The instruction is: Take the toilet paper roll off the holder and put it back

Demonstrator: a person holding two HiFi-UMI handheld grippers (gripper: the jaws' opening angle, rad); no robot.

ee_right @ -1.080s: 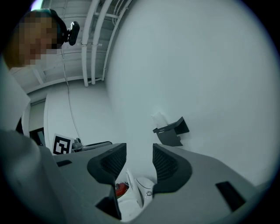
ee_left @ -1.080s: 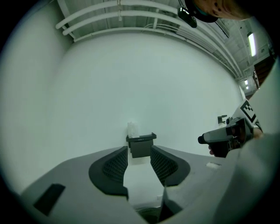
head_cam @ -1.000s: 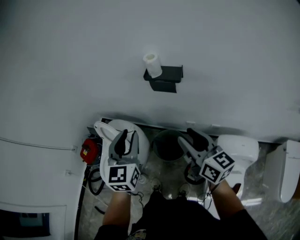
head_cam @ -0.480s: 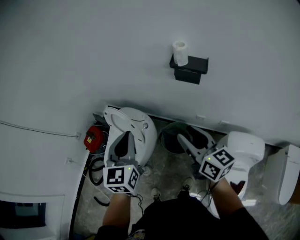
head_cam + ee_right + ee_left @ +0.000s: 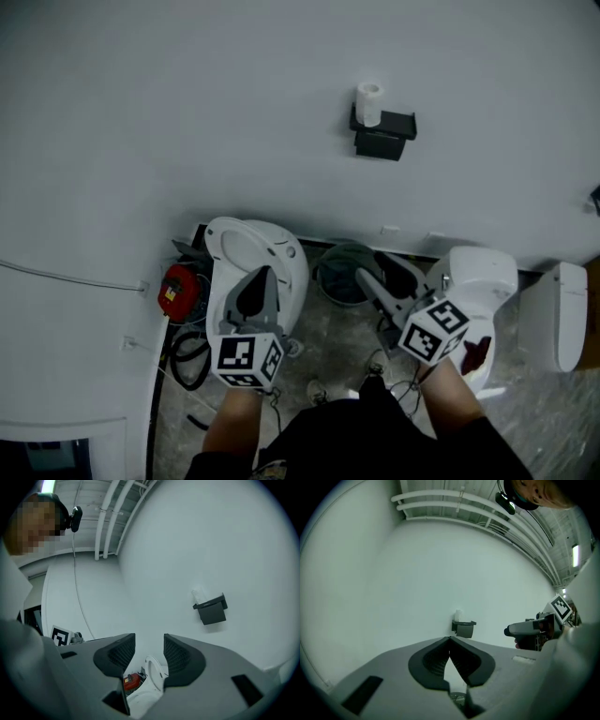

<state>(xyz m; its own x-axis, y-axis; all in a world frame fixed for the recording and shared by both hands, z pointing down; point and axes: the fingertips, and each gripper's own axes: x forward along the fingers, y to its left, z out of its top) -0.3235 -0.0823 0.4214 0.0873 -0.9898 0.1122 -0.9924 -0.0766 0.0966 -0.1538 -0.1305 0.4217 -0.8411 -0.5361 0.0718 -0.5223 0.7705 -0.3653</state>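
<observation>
The left tool (image 5: pixel 262 274) and right tool (image 5: pixel 371 266) are grey (dark ribbed pads (image 5: pixel 116 654)), each bearing a black-and-white marker cube (image 5: pixel 246 359).

A white ceramic toilet bowl (image 5: pixel 292 267) lies beneath the left gripper (image 5: pixel 261 274), with a red round device (image 5: pixel 177 292) further left. A dark round bucket (image 5: pixel 337 283) sits just left of the right gripper (image 5: pixel 368 266).

mock bathroom in industrial hall: toilets (image 5: pixel 232 249) along white wall (image 5: pixel 187 112), paper holder (image 5: pixel 382 137), ceiling pipes (image 5: pixel 440 499).
</observation>
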